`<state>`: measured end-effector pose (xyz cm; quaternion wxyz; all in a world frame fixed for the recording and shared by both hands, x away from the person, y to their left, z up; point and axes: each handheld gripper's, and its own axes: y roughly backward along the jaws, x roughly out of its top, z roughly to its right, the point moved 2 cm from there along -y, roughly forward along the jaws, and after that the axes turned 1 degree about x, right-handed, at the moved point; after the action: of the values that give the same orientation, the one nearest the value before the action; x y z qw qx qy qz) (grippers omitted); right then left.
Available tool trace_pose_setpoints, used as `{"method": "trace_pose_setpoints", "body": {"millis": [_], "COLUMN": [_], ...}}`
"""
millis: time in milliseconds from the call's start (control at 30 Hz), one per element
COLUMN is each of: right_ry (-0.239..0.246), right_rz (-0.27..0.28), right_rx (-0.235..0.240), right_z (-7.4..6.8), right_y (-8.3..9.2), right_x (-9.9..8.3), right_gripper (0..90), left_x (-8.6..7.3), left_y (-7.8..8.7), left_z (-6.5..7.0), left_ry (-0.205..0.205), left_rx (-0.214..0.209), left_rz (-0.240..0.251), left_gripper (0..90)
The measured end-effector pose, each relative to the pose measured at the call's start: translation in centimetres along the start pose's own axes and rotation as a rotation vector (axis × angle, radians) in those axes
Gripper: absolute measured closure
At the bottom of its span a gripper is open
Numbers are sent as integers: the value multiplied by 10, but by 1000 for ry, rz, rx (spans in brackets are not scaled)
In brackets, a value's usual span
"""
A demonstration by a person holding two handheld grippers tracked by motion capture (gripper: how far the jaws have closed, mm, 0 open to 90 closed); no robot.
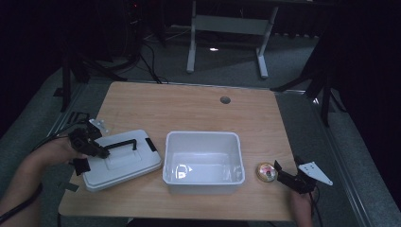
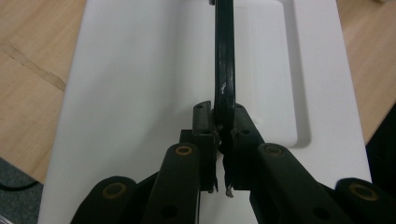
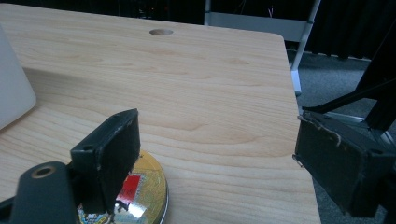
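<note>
1. Lid (image 1: pixel 124 160), white w/ black handle (image 1: pixel 120 144), lies flat on worktop (image 1: pixel 198 111) at left, just beside white bin (image 1: pixel 204 161).
2. Left tongs (image 1: pixel 100 150) clamped tight on lid handle (image 2: pixel 225 88); handle's end sits pinched btwn both pads, over lid's white top (image 2: pixel 140 93).
3. Right tongs (image 1: pixel 280 171) gape wide, pads apart, low over worktop at right.
4. Round gold tin (image 1: pixel 266 172) sits by right tongs' near pad (image 3: pixel 112 154), right of bin; touching or not, can't tell.

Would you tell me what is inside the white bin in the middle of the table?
The white bin looks empty: bare floor with glare. Its near wall hides the strip just behind it. Its lid lies beside it, handle clamped by the left gripper.
</note>
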<state>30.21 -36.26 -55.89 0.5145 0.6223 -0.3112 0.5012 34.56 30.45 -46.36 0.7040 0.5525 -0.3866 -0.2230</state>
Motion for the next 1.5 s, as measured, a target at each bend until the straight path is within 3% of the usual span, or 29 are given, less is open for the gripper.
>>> {"method": "trace_pose_setpoints", "body": {"millis": [167,467,567,767,833,867,1000,1100,1133,1167,1200,1233,1300,1500], "right_ry": [-1,5,-12,-31,-31,-40,-34,17,47,47,63,117,130,228], "right_rz": [1,-5,-19,-45,-55,-74,-85,-132,-181,-181,-210,-257,-275,-406], "right_rx": [0,1,17,55,73,114,160,214,289,289,320,379,396,499], "right_z": [0,-1,1,3,3,6,9,15,18,18,19,21,21,23], "right_y": [0,0,-2,-4,-4,-4,-1,0,0,0,0,1,2,3], "right_x": [0,0,0,1,1,3,7,9,10,10,11,12,12,17], "right_gripper": [137,137,136,135,135,136,136,136,136,136,136,136,136,137], "left_x": [-4,-15,-20,-21,-20,-19,-15,-12,-12,-12,-11,-11,-11,-9], "left_y": [-12,-37,-46,-46,-45,-43,-40,-39,-39,-39,-39,-39,-39,-37], "left_z": [-3,-7,-11,-12,-11,-10,-9,-8,-8,-8,-8,-8,-8,-7], "left_ry": [6,24,28,35,40,61,57,51,56,57,52,54,44,34], "left_rx": [-17,-46,-66,-78,-78,-84,-82,-90,-98,-98,-86,-94,-85,-91], "left_rz": [6,-52,-59,-45,-32,-26,-22,-21,-18,-19,-20,-23,-29,-35], "left_gripper": [832,829,829,823,734,585,497,436,381,381,381,381,381,393]}}
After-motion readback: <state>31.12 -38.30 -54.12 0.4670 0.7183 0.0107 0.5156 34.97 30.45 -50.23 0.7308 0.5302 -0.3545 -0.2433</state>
